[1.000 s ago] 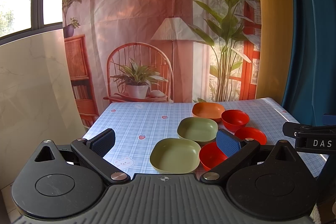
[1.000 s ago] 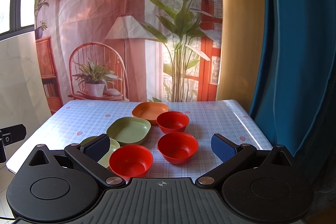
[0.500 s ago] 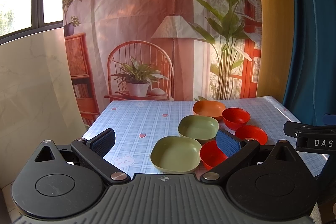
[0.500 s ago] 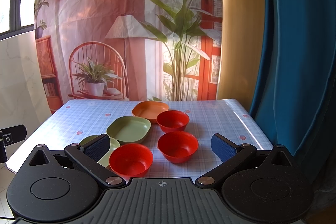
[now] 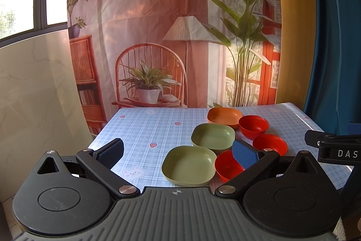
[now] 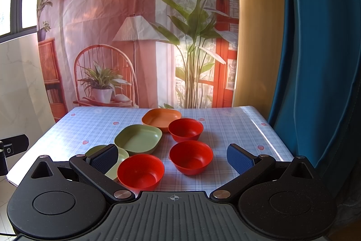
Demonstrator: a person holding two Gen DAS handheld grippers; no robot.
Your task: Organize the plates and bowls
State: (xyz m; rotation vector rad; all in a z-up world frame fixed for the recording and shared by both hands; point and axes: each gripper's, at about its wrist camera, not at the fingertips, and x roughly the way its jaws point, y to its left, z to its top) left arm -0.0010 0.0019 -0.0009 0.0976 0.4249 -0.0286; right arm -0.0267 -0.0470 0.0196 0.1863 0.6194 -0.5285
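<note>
Bowls (image 6: 190, 157) beyond spread hand-held gripper (image 6: 172, 158)

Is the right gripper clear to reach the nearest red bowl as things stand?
Probably yes. The right gripper is open and empty, and the nearest red bowl sits just ahead between its fingers, with nothing across the path.

Nearest red bowl (image 5: 226, 167): partly hidden behind tongs' pad. Nearest green plate (image 6: 121, 156): mostly hidden behind tongs' pad.

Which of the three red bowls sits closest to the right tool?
The front red bowl, beside the near green plate. It lies just ahead of the right tool; the other two sit farther back.
</note>
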